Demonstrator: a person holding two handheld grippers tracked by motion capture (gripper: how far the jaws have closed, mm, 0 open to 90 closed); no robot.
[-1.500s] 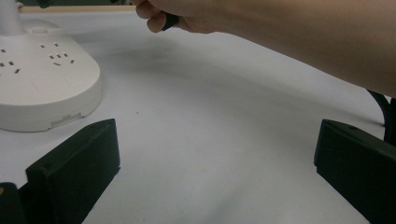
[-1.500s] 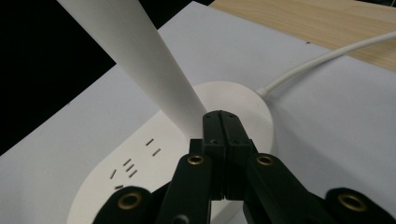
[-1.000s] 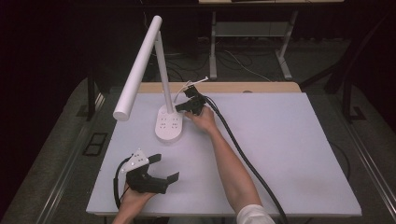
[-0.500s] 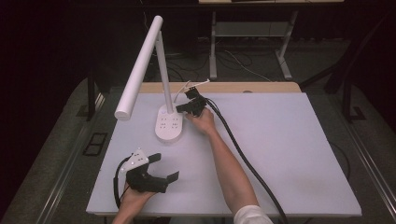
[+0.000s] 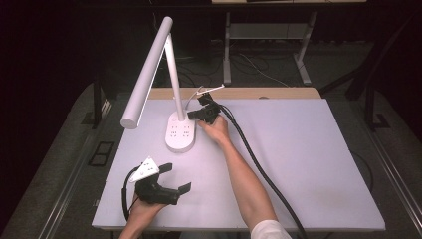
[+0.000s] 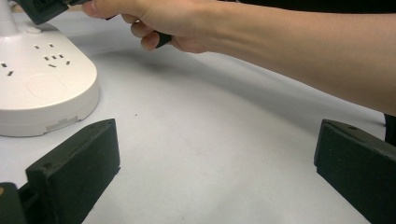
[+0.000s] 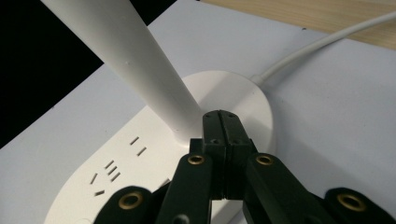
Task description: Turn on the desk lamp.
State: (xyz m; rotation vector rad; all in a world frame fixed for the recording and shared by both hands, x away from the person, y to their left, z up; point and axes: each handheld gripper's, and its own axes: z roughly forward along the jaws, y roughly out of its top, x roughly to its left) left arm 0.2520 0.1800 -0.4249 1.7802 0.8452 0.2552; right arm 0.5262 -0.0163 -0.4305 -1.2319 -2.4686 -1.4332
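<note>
Lamp (image 5: 171, 94) stands at the far left of the desk (image 5: 308, 164), its oval white base (image 5: 180, 133) flat on the surface with socket slots on top, its stem leaning, its head angled down toward the left edge. A white cord (image 7: 322, 44) leaves the back of the base.

Right tool (image 5: 196, 113): jaws pressed fully together, nothing between them. In the right gripper view the closed tip (image 7: 222, 122) sits on top of the base just beside the foot of the stem (image 7: 135, 65). We judge this a press on a control there; we cannot tell if a button lies under the tip.

Left tool (image 5: 174, 180): jaws wide apart and empty, resting near the front edge of the desk, well apart from the lamp.

Risks from here, as we judge them:
1. Tip slides off the smooth, curved base top if the push goes in at a slant.
2. A sideways push shifts or tips the lamp; nothing braces the base, and the long head makes it top-heavy.
3. Tip wanders toward the socket slots (image 7: 109, 170), which lie close by.
4. The right tool's thick black cable (image 5: 259, 169) drags across the desk and could tug the hand off target
</note>
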